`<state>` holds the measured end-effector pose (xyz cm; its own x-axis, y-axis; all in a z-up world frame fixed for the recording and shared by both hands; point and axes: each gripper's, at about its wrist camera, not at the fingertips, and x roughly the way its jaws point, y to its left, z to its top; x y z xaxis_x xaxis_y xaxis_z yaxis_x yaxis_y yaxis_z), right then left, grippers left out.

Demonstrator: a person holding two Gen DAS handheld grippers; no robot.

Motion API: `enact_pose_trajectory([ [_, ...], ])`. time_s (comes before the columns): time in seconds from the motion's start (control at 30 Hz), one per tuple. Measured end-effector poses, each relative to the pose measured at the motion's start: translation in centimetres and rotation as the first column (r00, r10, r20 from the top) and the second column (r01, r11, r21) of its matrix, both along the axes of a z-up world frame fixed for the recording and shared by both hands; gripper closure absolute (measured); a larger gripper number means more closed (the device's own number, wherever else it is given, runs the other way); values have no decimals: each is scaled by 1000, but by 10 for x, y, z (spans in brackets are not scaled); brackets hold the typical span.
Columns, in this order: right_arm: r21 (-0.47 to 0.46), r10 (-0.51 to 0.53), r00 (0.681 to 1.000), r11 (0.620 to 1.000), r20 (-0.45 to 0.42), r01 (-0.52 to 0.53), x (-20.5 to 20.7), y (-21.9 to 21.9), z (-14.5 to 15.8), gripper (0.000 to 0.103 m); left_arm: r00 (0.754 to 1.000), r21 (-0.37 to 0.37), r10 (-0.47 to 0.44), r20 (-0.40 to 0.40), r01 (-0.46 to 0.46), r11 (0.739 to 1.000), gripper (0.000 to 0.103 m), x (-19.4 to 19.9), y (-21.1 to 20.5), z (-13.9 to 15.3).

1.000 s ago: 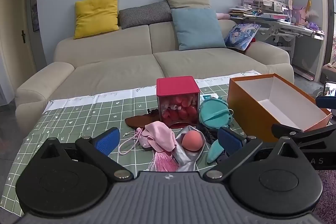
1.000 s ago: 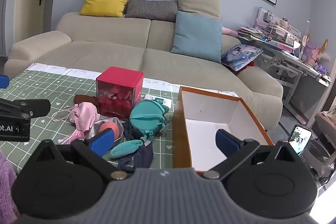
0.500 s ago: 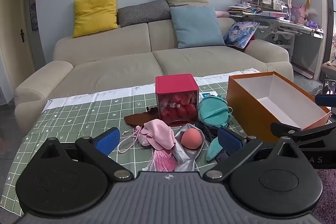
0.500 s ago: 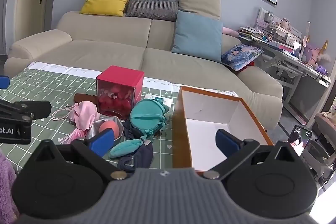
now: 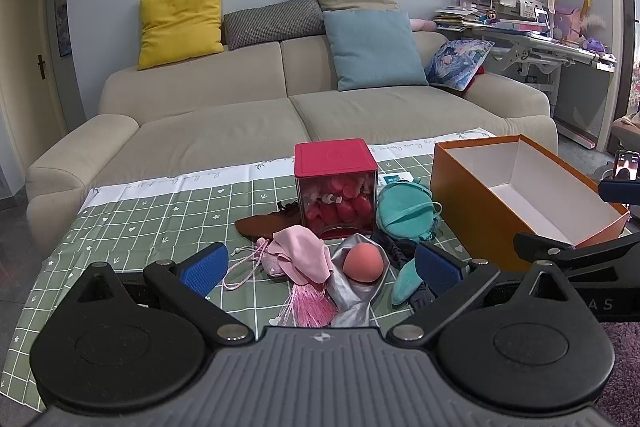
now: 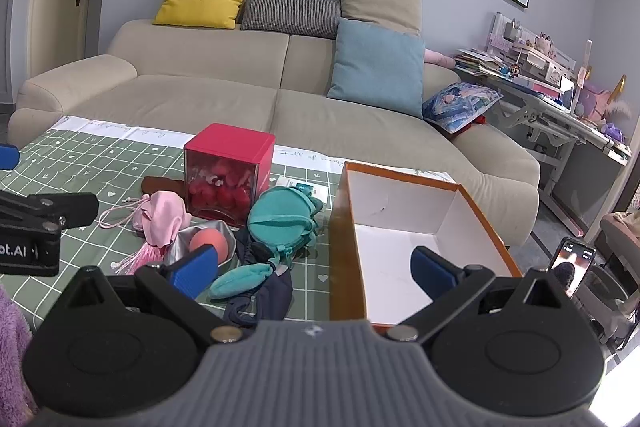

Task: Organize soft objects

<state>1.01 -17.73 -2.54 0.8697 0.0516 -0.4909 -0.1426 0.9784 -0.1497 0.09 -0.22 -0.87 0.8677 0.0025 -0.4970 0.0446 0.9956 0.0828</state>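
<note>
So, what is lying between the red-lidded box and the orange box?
The round teal pouch lies between the red-lidded box and the orange box, with bare green tablecloth beside it. The right wrist view shows this best.

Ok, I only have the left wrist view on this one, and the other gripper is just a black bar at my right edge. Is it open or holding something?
Observer: The right gripper is open, with nothing between its jaws.
Reviewer: What is half hidden low in my frame, right of the peach sponge?
Observer: A small teal pouch lying on a dark navy cloth, in front of the round teal bag.
Reviewer: Anything in the near end of the orange box?
Observer: No. Its floor shows bare white there, apart from a patch hidden behind the gripper.
</note>
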Motion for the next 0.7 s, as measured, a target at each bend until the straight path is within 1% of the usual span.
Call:
enact_pose_trajectory([
  [0.33, 2, -7, 1000, 1000, -14, 7, 2, 3, -4, 2, 1000, 1, 1, -5, -1, 1000, 0, 0, 0, -1],
  [0.43, 3, -11, 1000, 1000, -21, 11, 2, 2, -4, 3, 1000, 3, 1, -9, -1, 1000, 0, 1, -4, -10],
  [0.7, 9, -15, 999, 1000, -32, 15, 3, 1, -4, 2, 1000, -3, 0, -14, 0, 1000, 0, 1, -5, -11],
])
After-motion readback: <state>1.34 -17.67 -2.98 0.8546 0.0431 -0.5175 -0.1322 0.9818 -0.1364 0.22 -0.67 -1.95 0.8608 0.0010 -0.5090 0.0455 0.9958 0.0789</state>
